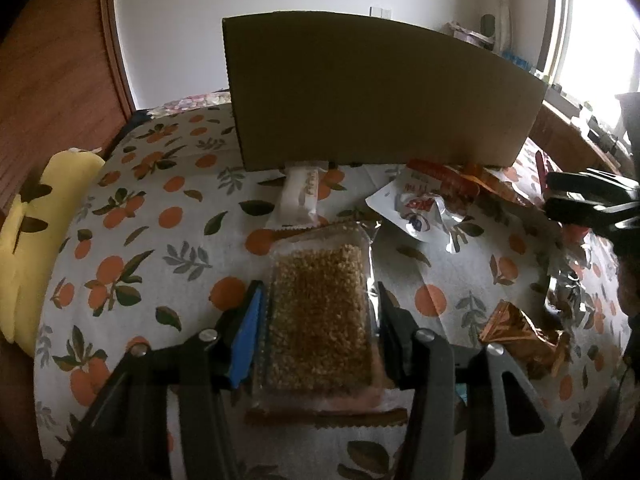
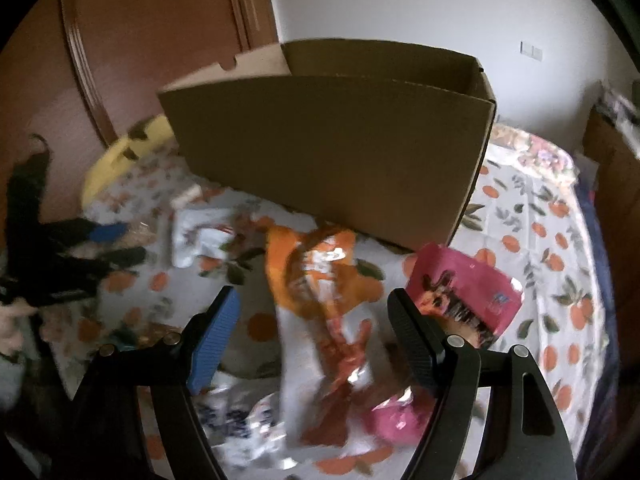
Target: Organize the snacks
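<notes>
The grain bar [image 1: 320,312] lies on the bed between the left tool's [image 1: 320,300] spread fingers, untouched, its long axis pointing toward the box [image 1: 380,92]. The right tool [image 2: 316,320] hangs spread over an orange packet [image 2: 320,280].

A home room: orange-print tablecloth [image 1: 168,216], wooden door [image 2: 152,40], window [image 1: 592,40].

Left tool [image 1: 320,320] angled downward, jaws partly apart, blue pad on its left finger [image 1: 244,336], black finger opposite; right tool [image 2: 312,340] angled downward, jaws spread wide, nothing pressed between its pads
</notes>
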